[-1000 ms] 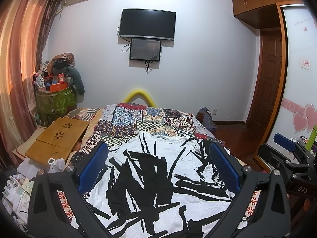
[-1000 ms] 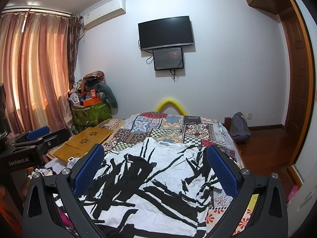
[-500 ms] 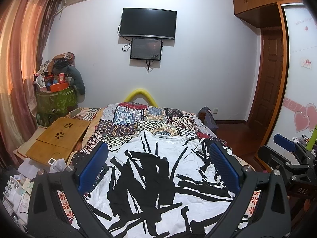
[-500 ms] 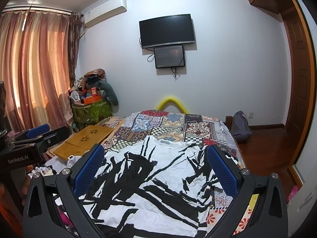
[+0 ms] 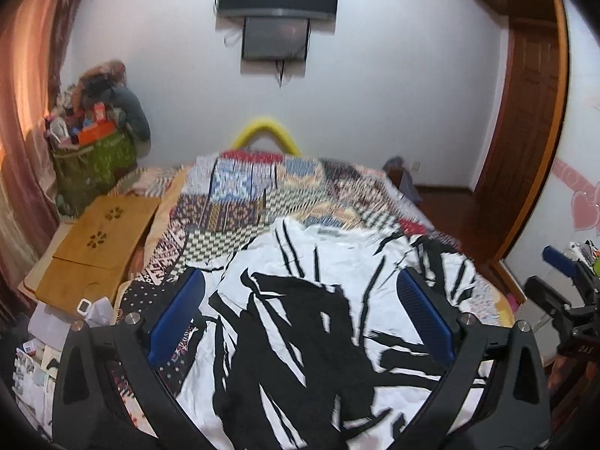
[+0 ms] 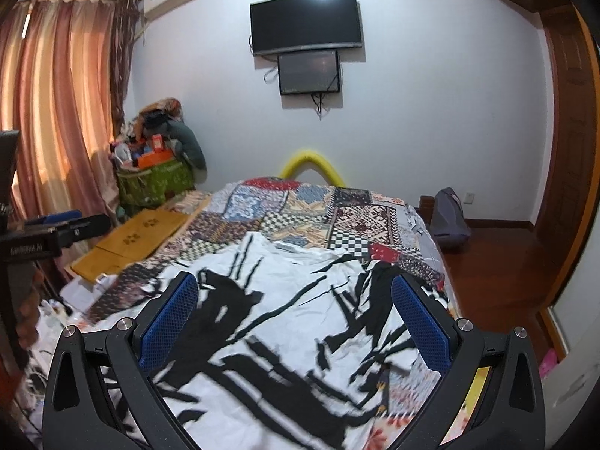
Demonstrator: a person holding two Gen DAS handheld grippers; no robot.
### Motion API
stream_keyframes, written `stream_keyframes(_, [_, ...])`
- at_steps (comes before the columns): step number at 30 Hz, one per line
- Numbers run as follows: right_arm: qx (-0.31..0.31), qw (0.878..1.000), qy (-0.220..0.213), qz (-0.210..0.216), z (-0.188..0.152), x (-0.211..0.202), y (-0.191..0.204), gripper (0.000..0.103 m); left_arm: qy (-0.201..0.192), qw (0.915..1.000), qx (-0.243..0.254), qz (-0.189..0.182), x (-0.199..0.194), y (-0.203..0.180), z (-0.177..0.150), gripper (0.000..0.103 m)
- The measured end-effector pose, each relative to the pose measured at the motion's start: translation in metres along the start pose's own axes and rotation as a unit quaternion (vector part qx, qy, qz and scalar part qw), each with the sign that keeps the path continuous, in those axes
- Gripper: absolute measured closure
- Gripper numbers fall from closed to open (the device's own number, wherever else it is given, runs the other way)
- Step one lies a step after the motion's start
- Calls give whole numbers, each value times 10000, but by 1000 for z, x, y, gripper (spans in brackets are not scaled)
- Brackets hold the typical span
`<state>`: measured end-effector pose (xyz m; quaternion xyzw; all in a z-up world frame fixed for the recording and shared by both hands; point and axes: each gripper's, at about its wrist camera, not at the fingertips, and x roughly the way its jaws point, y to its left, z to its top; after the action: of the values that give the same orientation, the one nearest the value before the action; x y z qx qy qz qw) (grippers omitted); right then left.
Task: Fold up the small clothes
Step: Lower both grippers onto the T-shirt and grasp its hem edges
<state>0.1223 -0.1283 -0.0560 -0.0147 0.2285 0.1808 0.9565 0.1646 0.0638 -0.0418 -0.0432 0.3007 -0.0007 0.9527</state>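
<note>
A white shirt with black brush-stroke marks [image 5: 307,322] lies spread flat on the patchwork bed cover [image 5: 255,195], collar at the far end. It also shows in the right wrist view [image 6: 285,322]. My left gripper [image 5: 300,296] is open and empty, held above the shirt's left half. My right gripper [image 6: 294,292] is open and empty, held above the shirt's right half. The right gripper shows at the right edge of the left wrist view [image 5: 562,285], and the left gripper at the left edge of the right wrist view [image 6: 56,225].
A wooden lap desk [image 5: 101,240] lies left of the bed, with papers [image 5: 37,348] on the floor below. A green basket piled with things [image 5: 93,161] stands in the far left corner. A bag [image 6: 448,221] and wooden door [image 6: 573,142] are at right.
Both grippers have moved down and forward toward the shirt, tilting downward; the view is blurred by the motion. Both stay open and empty.
</note>
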Motion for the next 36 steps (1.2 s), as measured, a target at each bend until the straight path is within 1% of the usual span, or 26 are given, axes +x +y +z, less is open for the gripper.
stream_keyframes(2, [-112, 9999, 83, -28, 6, 18, -6, 0, 233, 9997, -81, 6, 25, 12, 10, 0])
stream_keyframes(4, [-218, 9996, 194, -66, 13, 39, -13, 0, 524, 9984, -210, 86, 58, 29, 23, 0])
stream_keyframes(5, [-254, 9994, 229, -66, 16, 47, -16, 0, 609, 9978, -243, 129, 67, 34, 26, 0])
stream_keyframes(7, [-288, 9989, 353, -63, 20, 68, -24, 0, 881, 9950, -358, 309, 102, 51, 36, 0])
stream_keyframes(10, [-306, 9980, 559, -17, 25, 101, -37, 0, 1179, 9910, -457, 444, 146, 73, 43, 0])
stream_keyframes(13, [-228, 9963, 825, 38, 27, 133, -50, 1, 1473, 9865, -421, 584, 190, 90, 42, 0])
stream_keyframes(14, [-179, 9954, 935, 77, 27, 147, -56, 3, 1560, 9851, -404, 600, 203, 93, 40, 2])
stream_keyframes(15, [-151, 9948, 1003, 106, 27, 156, -60, 8, 1692, 9830, -408, 586, 222, 99, 37, 4])
stream_keyframes(17, [-63, 9923, 1230, 121, 24, 182, -71, 15, 1926, 9786, -392, 611, 250, 107, 31, 17])
stream_keyframes(18, [13, 9904, 1369, 166, 22, 195, -76, 20, 2064, 9758, -377, 616, 265, 110, 27, 20])
stream_keyframes(20, [117, 9873, 1566, 249, 17, 215, -84, 27, 2290, 9707, -402, 602, 289, 117, 19, 29])
stream_keyframes(22, [181, 9841, 1745, 286, 12, 234, -91, 31, 2550, 9643, -475, 541, 315, 125, 6, 31])
stream_keyframes(24, [234, 9797, 1964, 313, 7, 252, -97, 37, 2694, 9602, -500, 545, 330, 130, -5, 33])
stream_keyframes(27, [276, 9745, 2205, 309, 0, 278, -103, 41, 2854, 9555, -583, 464, 344, 136, -18, 38])
stream_keyframes(28, [296, 9728, 2276, 319, -2, 285, -105, 43, 2891, 9543, -643, 392, 347, 137, -23, 43])
stream_keyframes(29, [306, 9709, 2350, 355, -5, 292, -105, 49, 2916, 9535, -682, 335, 348, 137, -25, 48])
stream_keyframes(30, [288, 9693, 2408, 397, -7, 298, -105, 59, 2950, 9523, -747, 225, 350, 137, -29, 51])
stream_keyframes(31, [241, 9678, 2471, 412, -10, 304, -105, 65, 2965, 9517, -783, 142, 350, 137, -31, 57])
stream_keyframes(33, [-11, 9698, 2430, 214, -15, 309, -100, 82, 2947, 9518, -853, -20, 348, 136, -34, 68])
stream_keyframes(34, [-185, 9712, 2369, 168, -15, 308, -96, 87, 2918, 9526, -847, -102, 346, 134, -35, 76])
stream_keyframes(35, [-311, 9715, 2343, 170, -15, 307, -93, 95, 2898, 9539, -777, -123, 344, 130, -35, 77])
stream_keyframes(36, [-313, 9714, 2345, 183, -14, 307, -93, 97, 2855, 9562, -641, -80, 341, 127, -34, 77])
